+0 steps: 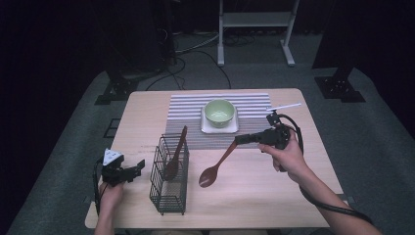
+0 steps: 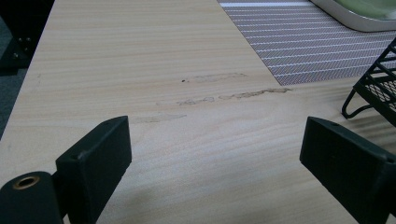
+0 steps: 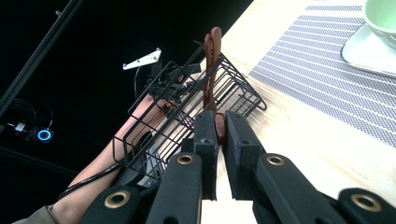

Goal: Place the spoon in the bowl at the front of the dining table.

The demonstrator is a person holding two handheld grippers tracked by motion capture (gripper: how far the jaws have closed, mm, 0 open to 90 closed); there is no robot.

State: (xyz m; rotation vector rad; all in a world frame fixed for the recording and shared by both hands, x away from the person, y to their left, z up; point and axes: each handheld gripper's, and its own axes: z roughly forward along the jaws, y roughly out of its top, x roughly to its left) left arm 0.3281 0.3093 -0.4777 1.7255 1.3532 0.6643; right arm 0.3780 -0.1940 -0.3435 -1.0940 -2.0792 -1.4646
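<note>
There we had the right gripper (image 1: 241,139) clamped on the handle end of a wooden spoon (image 1: 215,168), whose bowl hung down just beyond its jaws, beside the black wire basket (image 1: 169,182). Another wooden spoon (image 1: 175,155) stood in that basket. Our left gripper (image 1: 137,169) rested with jaws wide apart, the basket just ahead of it. Farther off, past the right gripper's jaws, a green bowl (image 1: 219,112) sat on a white plate (image 1: 206,128) on the striped mat (image 1: 186,107).

Your table (image 1: 274,191) is pale wood. On it lie a striped mat (image 1: 186,110) at the far middle and 1 wire rack (image 1: 169,188), just right of your left fingers (image 2: 100,156), with scuffs (image 2: 219,95) ahead of them.
</note>
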